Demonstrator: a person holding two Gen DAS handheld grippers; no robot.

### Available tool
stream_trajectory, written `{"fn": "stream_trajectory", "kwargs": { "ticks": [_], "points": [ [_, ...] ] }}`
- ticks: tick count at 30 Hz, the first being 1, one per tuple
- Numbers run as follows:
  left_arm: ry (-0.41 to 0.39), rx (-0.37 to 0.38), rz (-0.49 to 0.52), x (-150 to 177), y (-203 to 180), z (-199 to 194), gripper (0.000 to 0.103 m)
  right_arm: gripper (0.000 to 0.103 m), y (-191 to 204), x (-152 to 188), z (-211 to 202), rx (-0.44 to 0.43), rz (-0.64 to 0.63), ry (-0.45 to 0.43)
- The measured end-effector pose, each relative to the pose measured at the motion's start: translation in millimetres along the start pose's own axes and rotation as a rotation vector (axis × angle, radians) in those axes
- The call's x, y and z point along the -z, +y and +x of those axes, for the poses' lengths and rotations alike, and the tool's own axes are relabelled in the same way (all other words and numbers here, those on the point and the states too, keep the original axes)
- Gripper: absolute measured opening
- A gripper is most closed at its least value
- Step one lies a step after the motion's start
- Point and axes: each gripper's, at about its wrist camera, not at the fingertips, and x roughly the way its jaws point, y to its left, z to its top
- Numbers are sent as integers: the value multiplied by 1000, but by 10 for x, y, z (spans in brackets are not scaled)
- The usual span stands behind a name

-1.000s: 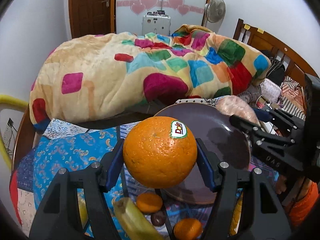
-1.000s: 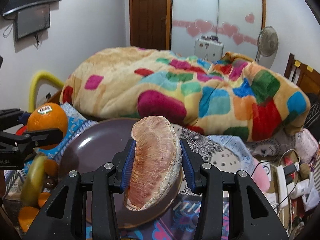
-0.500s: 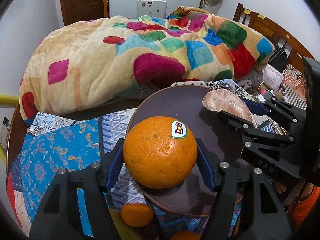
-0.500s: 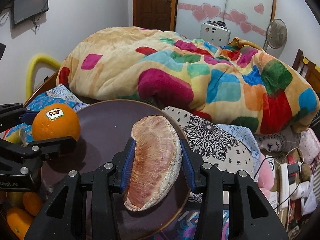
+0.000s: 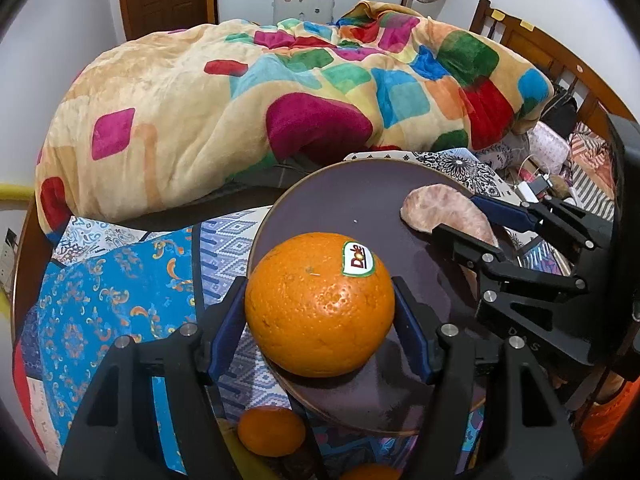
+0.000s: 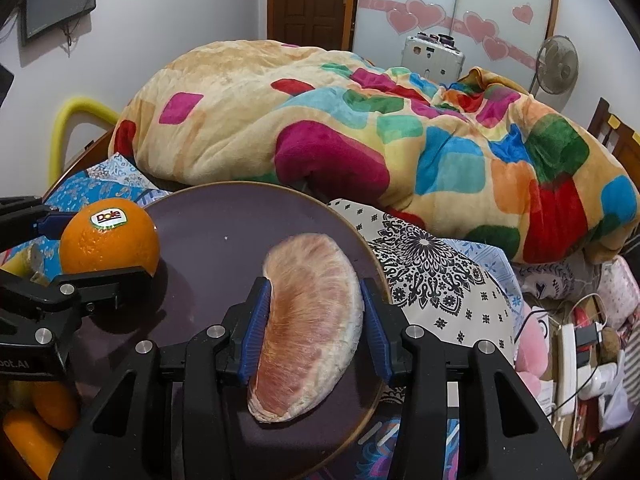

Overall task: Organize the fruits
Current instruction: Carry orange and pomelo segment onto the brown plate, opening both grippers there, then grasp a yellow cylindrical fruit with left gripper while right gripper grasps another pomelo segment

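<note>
Orange (image 5: 319, 326) — glossy, Dole-stickered — sits clamped in left gripper (image 5: 320, 336); right gripper (image 6: 312, 332) pinches pink pomelo wedge (image 6: 308, 328).

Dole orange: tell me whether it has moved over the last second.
Yes. The Dole orange, clamped in the left hand-held gripper, advanced from beside the purple plate to over its rim.

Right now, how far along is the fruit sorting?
Nothing rests loose on the plate yet. The left gripper holds the orange and the right gripper the pomelo segment above it. Small oranges beside the plate remain.
</note>
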Motion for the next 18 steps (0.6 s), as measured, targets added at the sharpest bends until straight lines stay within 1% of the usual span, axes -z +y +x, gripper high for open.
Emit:
{"fn": "stream_trajectory", "kwargs": {
  "ticks": [1,3,4,5,7,8,12,18],
  "points": [
    [2,-3,4,3,-6,1,69,43,3,1,-11,-1,-2,-2],
    [3,4,5,5,-10,-16,70,50,9,-4,-41,5,-2,-9],
    [0,10,0,5,-7,-31,74,56,10,-5,-60,9,-3,-16],
    [-12,15,-7,7,2,-66,79,58,13,-3,-75,14,-5,-21],
    [-43,12,-11,8,11,-157,86,58,13,0,-111,22,-7,-28],
    [-63,3,-9,10,15,-224,88,58,7,2,-131,20,-3,-31],
    [-95,-12,0,34,35,-424,88,58,-14,17,-249,7,16,-49],
    [-161,-63,10,179,135,-806,89,58,38,40,-532,16,18,-99]
  ]
}}
